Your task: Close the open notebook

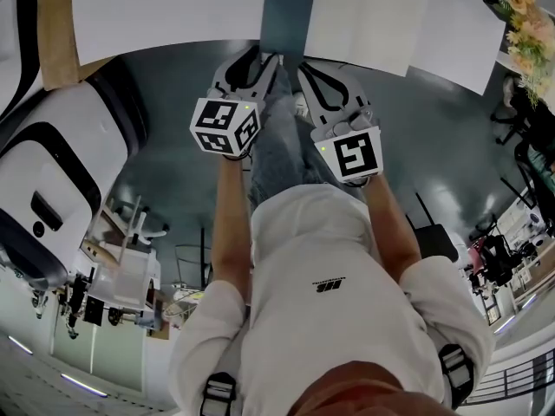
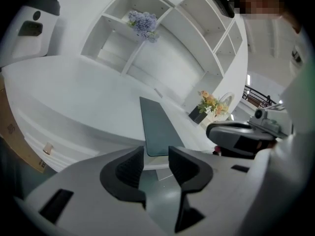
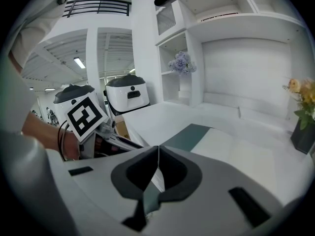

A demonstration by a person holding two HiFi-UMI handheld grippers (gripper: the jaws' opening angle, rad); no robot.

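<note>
Here the left hand-held gripper [image 2: 156, 155] gapes slightly, empty; the right hand-held gripper [image 3: 158, 154] is pressed closed

grippers: two, the left gripper [image 2: 156, 154] and the right gripper [image 3: 157, 151]. marker cubes: two, a left cube [image 1: 225, 126] and a right cube [image 1: 357, 154]. person [image 1: 321, 319]: one. flower bunches: two, a purple bunch [image 2: 142, 23] and an orange bunch [image 2: 212, 103]. white rounded machines [image 3: 127, 93]: two, in the right gripper view.
</note>
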